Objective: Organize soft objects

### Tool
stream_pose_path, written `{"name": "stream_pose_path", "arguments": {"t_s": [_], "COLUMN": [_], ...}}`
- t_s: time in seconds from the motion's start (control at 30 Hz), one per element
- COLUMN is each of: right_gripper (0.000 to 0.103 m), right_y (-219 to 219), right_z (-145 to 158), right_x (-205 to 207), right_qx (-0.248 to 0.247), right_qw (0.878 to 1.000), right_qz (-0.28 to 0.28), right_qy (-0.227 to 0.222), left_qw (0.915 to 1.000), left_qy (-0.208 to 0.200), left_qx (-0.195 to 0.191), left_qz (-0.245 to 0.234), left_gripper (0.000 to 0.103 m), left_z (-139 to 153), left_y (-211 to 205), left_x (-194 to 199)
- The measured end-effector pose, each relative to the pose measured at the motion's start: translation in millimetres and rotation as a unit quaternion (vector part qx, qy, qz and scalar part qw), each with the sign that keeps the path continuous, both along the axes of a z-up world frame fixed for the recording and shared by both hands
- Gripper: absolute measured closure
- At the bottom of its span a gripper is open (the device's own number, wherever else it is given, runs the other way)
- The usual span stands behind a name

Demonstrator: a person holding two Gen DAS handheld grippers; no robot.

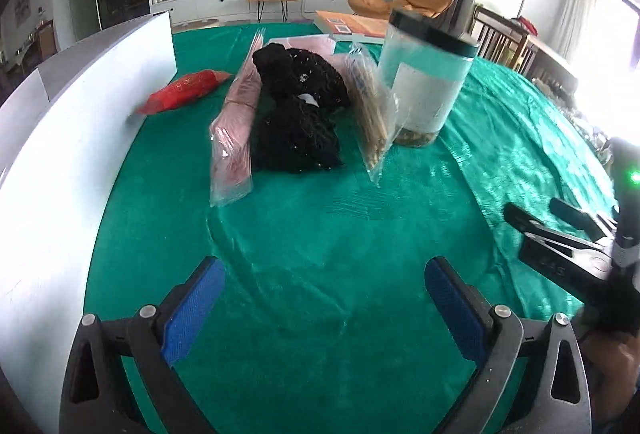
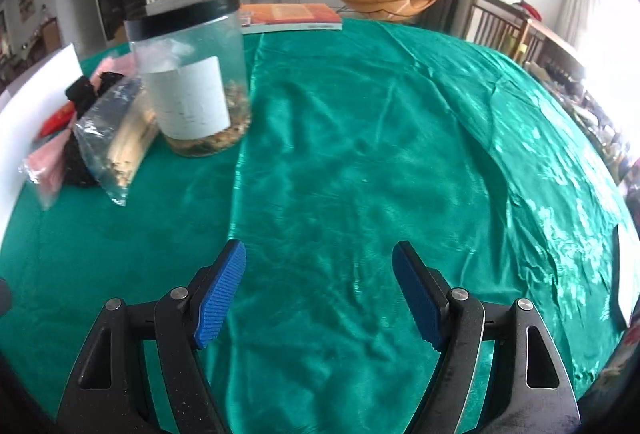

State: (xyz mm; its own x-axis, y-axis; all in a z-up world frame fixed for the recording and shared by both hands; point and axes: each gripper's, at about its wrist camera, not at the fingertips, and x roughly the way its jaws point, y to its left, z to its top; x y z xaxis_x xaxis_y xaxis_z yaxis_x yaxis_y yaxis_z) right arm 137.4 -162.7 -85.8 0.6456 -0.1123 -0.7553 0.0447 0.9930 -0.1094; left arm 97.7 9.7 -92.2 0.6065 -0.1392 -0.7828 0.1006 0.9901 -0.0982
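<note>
Blue-padded left tool (image 1: 322, 298) and right tool (image 2: 318, 288), nearest the cameras, both gape wide and hold nothing above the green-draped tabletop (image 1: 360, 234). Farther off, the black knitted garment (image 1: 298, 117) lies between 2 clear bags: pink cloth (image 1: 236, 121) and pale sticks (image 1: 370, 105). Its long axis runs away from the left tool, probably the nearer one. Behind stands a plastic jar (image 1: 424, 77).

Daylight floods in from a blown-out window (image 1: 624, 45) to the right of both claws, glaring off the green cloth (image 2: 400, 153), while fisheye bending darkens the corners and the clear jar (image 1: 424, 73) ahead looks slightly smeared, perhaps by motion.
</note>
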Motion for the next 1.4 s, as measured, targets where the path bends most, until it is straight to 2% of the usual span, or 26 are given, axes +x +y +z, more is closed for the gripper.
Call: {"name": "stream_pose_path", "arguments": {"t_s": [0.03, 0.1, 0.2, 0.4, 1.4], "right_gripper": [0.024, 0.023, 0.022, 0.016, 0.013], "right_y": [-2, -14, -25, -30, -27], "right_z": [-7, -7, -10, -13, -12], "right_x": [2, 6, 15, 12, 10], "right_qx": [-0.011, 0.015, 0.029, 0.055, 0.058], "right_qw": [1.000, 1.000, 0.999, 0.997, 0.997], "right_qz": [-0.001, -0.011, -0.026, -0.039, -0.039], "right_qy": [0.001, 0.006, 0.018, 0.022, 0.024], "left_qw": [0.9999, 0.9998, 0.9993, 0.9987, 0.9988], "left_qy": [0.003, 0.007, 0.006, 0.015, 0.015], "left_qx": [0.010, 0.014, 0.035, 0.047, 0.045], "left_qz": [0.003, 0.008, 0.015, 0.016, 0.016], "left_gripper": [0.003, 0.003, 0.003, 0.000, 0.000], "left_z": [-7, -14, -21, -26, -25], "left_y": [0, 4, 5, 7, 6], "left_x": [7, 21, 35, 36, 37]}}
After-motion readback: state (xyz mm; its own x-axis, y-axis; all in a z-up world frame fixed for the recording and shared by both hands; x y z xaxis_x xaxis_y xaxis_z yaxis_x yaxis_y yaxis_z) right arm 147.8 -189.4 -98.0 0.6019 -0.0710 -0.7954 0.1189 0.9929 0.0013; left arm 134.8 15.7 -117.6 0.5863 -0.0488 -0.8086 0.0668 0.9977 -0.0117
